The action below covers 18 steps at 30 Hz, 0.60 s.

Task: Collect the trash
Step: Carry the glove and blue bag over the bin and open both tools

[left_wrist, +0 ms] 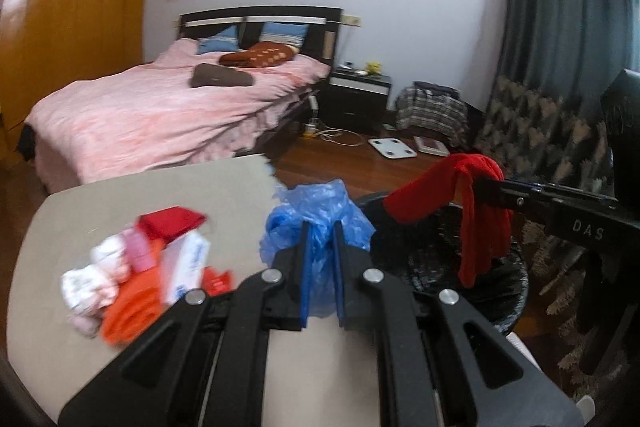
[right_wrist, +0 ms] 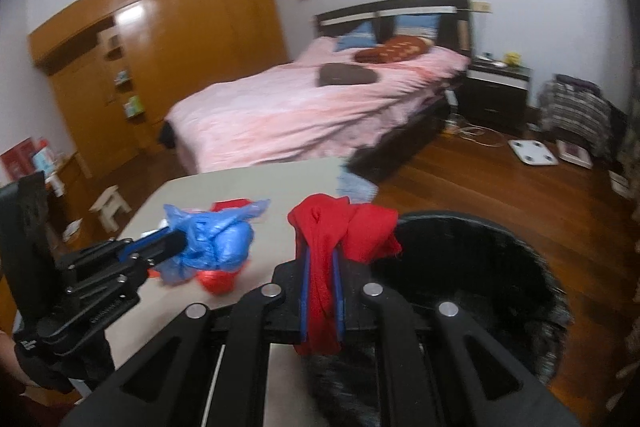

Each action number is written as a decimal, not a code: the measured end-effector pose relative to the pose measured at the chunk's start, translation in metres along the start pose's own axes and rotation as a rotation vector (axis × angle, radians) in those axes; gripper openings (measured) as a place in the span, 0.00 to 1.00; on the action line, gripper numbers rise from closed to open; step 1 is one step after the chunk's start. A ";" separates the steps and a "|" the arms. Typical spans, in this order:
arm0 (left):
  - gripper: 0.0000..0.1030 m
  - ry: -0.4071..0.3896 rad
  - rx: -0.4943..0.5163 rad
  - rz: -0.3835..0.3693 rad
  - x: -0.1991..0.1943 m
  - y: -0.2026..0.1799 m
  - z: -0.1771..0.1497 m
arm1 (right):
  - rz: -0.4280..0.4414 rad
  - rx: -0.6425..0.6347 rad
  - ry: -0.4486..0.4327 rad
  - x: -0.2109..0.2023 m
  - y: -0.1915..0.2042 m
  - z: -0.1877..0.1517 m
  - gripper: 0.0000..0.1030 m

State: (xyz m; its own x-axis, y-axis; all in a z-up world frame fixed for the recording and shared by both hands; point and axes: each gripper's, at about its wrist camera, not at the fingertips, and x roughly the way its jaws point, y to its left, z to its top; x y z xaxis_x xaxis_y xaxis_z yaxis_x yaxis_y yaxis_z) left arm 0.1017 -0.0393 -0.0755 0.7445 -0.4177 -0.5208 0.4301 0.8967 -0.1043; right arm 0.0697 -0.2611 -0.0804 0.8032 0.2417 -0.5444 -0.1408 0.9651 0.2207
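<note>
Right wrist view: right gripper [right_wrist: 320, 281] pinching red cloth [right_wrist: 340, 231] at rim of black-lined bin [right_wrist: 480, 267], nearer; left gripper [right_wrist: 176, 241] clamping blue plastic bag [right_wrist: 218, 243] over table [right_wrist: 256, 183], bin rightward.

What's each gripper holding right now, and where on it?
Left gripper: blue plastic bag, pinched at its bunched middle. Right gripper: red cloth, pinched mid-length, ends hanging.

Left gripper [left_wrist: 321, 227] and right gripper [right_wrist: 321, 259] tilt downward side by side (both clamped tight).
</note>
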 end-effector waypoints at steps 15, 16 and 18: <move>0.52 0.059 0.051 -0.176 0.064 -0.069 0.002 | -0.299 0.121 0.041 -0.015 -0.093 -0.026 0.58; 0.54 0.058 0.053 -0.167 0.064 -0.067 0.000 | -0.312 0.118 0.037 -0.016 -0.094 -0.027 0.67; 0.60 0.058 0.049 -0.141 0.059 -0.060 -0.003 | -0.330 0.108 0.027 -0.017 -0.094 -0.029 0.78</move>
State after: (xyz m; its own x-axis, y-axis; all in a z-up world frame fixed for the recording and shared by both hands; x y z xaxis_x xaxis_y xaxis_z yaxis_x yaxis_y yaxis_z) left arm 0.1181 -0.1174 -0.1030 0.6447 -0.5284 -0.5524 0.5539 0.8209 -0.1387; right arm 0.0529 -0.3527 -0.1156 0.7796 -0.0777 -0.6214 0.1875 0.9757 0.1132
